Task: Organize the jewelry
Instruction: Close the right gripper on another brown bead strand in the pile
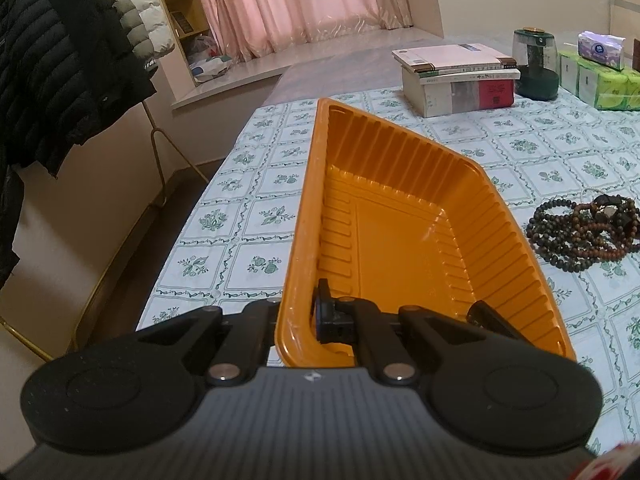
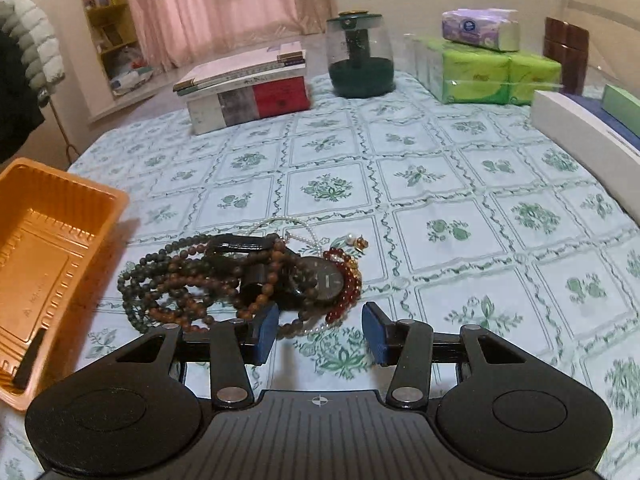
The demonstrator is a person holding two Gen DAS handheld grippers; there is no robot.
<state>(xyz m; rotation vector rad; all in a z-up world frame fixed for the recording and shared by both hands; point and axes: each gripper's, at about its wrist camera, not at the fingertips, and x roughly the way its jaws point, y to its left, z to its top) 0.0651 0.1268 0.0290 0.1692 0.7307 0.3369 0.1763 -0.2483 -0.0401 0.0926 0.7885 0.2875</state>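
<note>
orange tray clamped at the left, jewelry pile waiting beside it

orange plastic tray (image 1: 404, 216) is sitting on the floral tablecloth (image 2: 440, 184), and the left gripper (image 1: 308, 316) is pinching its near rim, one finger inside the wall and one outside, jaws closed tight on the thin plastic. the tray's ribbed inside is lying bare.

just to the right of the tray, the jewelry pile (image 2: 240, 280) is resting on the cloth: dark green and brown bead strands, a black wristwatch (image 2: 320, 280) with its strap looping up, a red bead bracelet (image 2: 348, 280) and a thin pearl strand (image 2: 296, 228) trailing behind.

the right gripper (image 2: 320, 332) is hovering at the near edge of that pile, its blue pads (image 2: 267, 330) standing apart and pressing on nothing, the left pad just touching the nearest beads.

farther from the tray, a stack of books (image 2: 248, 88), a green glass jar (image 2: 358, 56) and tissue packs (image 2: 480, 72) are standing along the far side of the table.
</note>
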